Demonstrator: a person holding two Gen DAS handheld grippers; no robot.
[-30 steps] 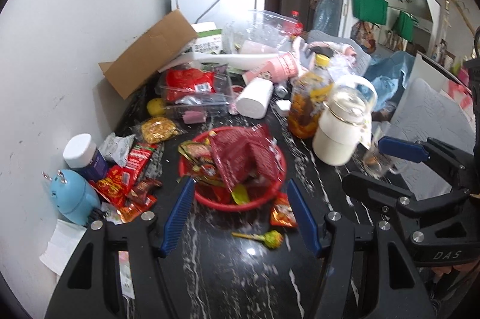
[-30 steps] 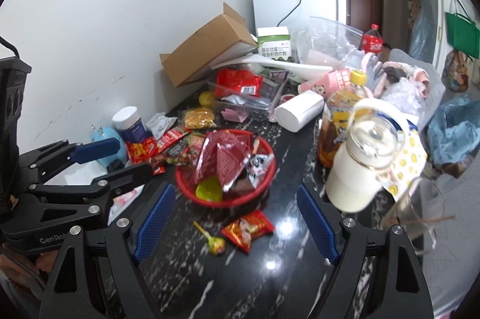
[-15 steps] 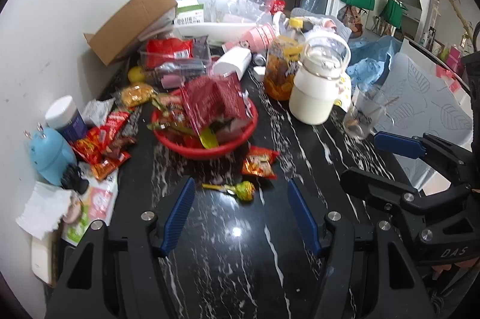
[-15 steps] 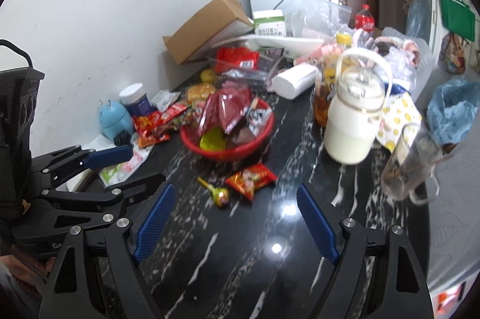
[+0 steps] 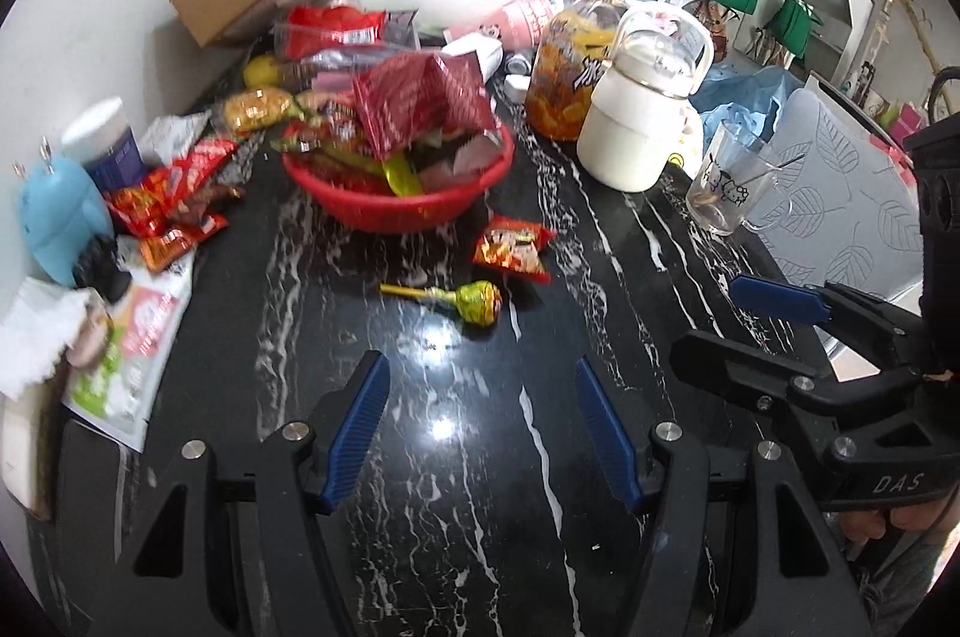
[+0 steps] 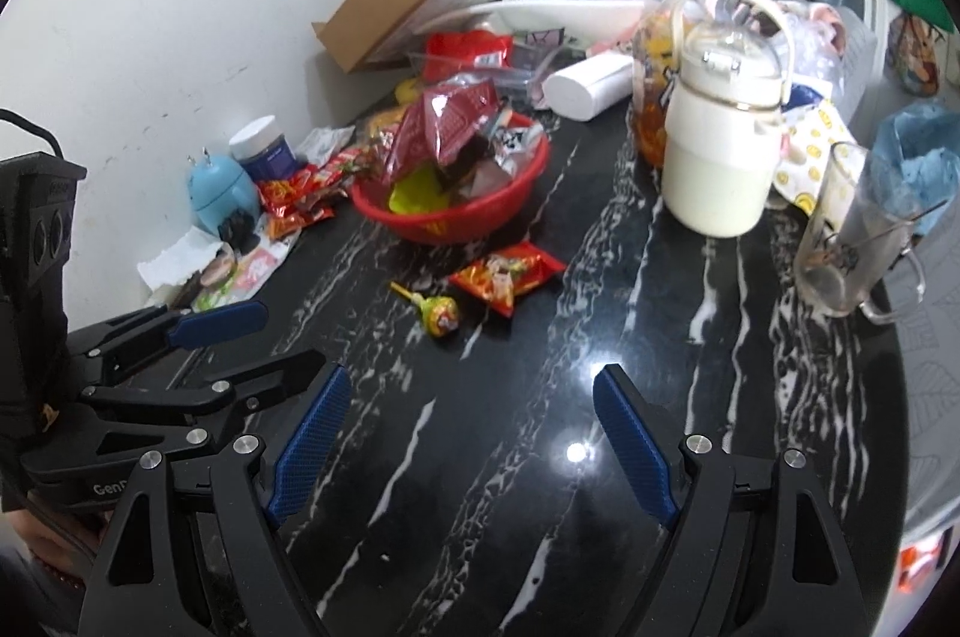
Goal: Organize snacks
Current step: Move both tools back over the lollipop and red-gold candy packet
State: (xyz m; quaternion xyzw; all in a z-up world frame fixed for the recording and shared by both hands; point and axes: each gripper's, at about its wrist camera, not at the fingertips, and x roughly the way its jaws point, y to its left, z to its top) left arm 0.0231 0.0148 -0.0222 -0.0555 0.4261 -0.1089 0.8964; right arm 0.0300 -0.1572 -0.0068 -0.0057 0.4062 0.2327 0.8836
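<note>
Hovering above the black marbled worktop point(image 5: 480, 487), the left claw point(image 5: 480, 385) has its blue-padded fingers spread with nothing between them. The right claw point(image 6: 474, 397) is likewise spread and empty; in the left wrist view it appears at the right edge point(image 5: 774, 313), and in the right wrist view the left claw appears at the left edge point(image 6: 240, 337).

Item positions:

1. Red basket point(image 5: 414, 211): stands on the worktop ahead of both claws, heaped with snack packets, a dark red foil bag point(image 5: 414, 103) on top.
2. Lollipop point(image 5: 474, 301): lies flat on the worktop between the basket and the claws, its green-yellow wrapped head toward the right in the left wrist view. It touches neither claw.
3. Orange-red snack packet point(image 5: 513, 250): lies flat just beside the lollipop, near the basket's front rim.
4. Loose red packets point(image 5: 162, 205): scattered left of the basket, near the wall, beside a blue figure-shaped object point(image 5: 57, 217) and a white-lidded jar point(image 5: 105, 136).
5. White kettle-shaped jug point(image 6: 720, 145): upright, right of the basket, with a yellow-capped bottle point(image 5: 570, 67) just behind it.
6. Glass mug point(image 6: 852, 247): upright near the worktop's right edge.
7. Cardboard box point(image 6: 402, 7): tilted against the wall at the rear.
</note>
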